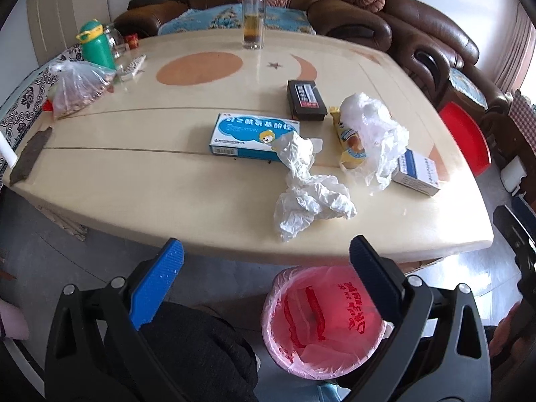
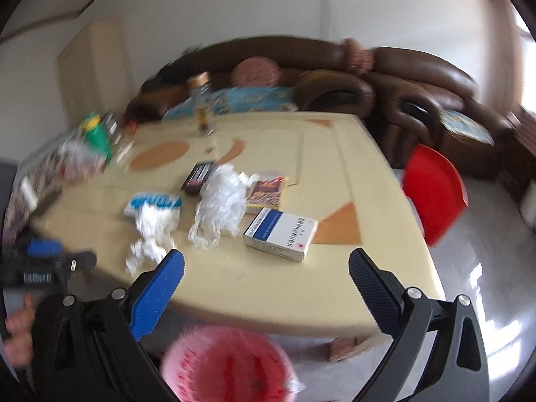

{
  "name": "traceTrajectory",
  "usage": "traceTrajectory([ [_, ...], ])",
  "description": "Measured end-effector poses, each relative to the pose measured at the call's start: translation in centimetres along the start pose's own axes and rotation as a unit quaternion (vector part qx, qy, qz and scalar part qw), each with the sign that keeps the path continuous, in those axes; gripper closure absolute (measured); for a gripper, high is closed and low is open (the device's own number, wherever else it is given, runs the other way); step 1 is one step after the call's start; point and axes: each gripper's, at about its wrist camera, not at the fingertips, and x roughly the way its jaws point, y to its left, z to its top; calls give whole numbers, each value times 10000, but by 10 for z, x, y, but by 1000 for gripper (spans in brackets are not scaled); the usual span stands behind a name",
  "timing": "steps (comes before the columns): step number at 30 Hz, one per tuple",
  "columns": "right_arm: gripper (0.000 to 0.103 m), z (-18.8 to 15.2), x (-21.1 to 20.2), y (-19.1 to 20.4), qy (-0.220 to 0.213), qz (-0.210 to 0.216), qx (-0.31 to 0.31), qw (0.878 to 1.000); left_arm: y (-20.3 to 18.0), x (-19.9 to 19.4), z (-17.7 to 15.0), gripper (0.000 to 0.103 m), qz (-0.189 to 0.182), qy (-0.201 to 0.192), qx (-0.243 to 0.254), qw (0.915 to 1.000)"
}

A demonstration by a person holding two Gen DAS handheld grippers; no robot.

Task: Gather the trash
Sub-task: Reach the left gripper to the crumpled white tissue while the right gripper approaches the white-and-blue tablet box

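The counter (image 1: 140,184) carries the trash; the bin (image 1: 321,318) sits on the floor below its near edge. The crumpled tissue (image 1: 311,197) lies near that edge, long axis running away toward the blue box (image 1: 251,139) it touches. Both claws, left (image 1: 266,261) and right (image 2: 266,268), gape apart, empty. A careless pinch may drag the box along.

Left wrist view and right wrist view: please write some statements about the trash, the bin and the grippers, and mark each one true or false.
1. The crumpled white tissue paper lies on the cream table. True.
2. The left gripper holds the tissue. False: it is open and empty.
3. The pink-lined trash bin stands on the table. False: it stands on the floor beside it.
4. The right gripper is open. True.
5. The blue and white flat box is inside the bin. False: it lies on the table.
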Motion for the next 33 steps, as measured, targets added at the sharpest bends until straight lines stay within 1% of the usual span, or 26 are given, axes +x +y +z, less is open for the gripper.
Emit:
traceTrajectory([
  [2, 6, 8, 13, 1, 207, 117, -439, 9988, -3, 11, 5, 6, 13, 90, -3, 10000],
  [3, 6, 12, 22, 1, 368, 197, -754, 9963, -5, 18, 8, 6, 24, 142, -2, 9999],
  [5, 6, 16, 35, -1, 605, 229, -1067, 9922, -9, 29, 13, 6, 53, 231, 22, 9997],
  [6, 6, 20, 43, -3, 719, 342, -1197, 9896, -11, 33, 15, 6, 54, 282, 37, 9996],
  [7, 6, 22, 47, -5, 761, 417, -1211, 9888, -13, 38, 17, 6, 52, 339, 51, 9994],
  [9, 6, 26, 57, -12, 886, 822, -1145, 9860, -17, 45, 19, 6, 65, 397, 94, 9991],
  [10, 6, 29, 63, -15, 921, 934, -1102, 9852, -20, 49, 21, 6, 127, 439, 152, 9988],
  [13, 6, 35, 73, -21, 1010, 1190, -1160, 9809, -25, 58, 25, 6, 171, 565, 289, 9978],
  [16, 6, 41, 87, -24, 1163, 1382, -1454, 9727, -30, 68, 29, 6, 190, 726, 370, 9965],
  [22, 6, 52, 122, -27, 1506, 1720, -2039, 9519, -33, 88, 34, 6, 231, 968, 422, 9941],
  [27, 6, 55, 141, -28, 1721, 1903, -2308, 9386, -35, 91, 38, 6, 167, 1060, 468, 9931],
  [33, 6, 47, 159, -21, 1933, 1939, -2752, 9216, -42, 94, 41, 6, 63, 1147, 616, 9915],
])
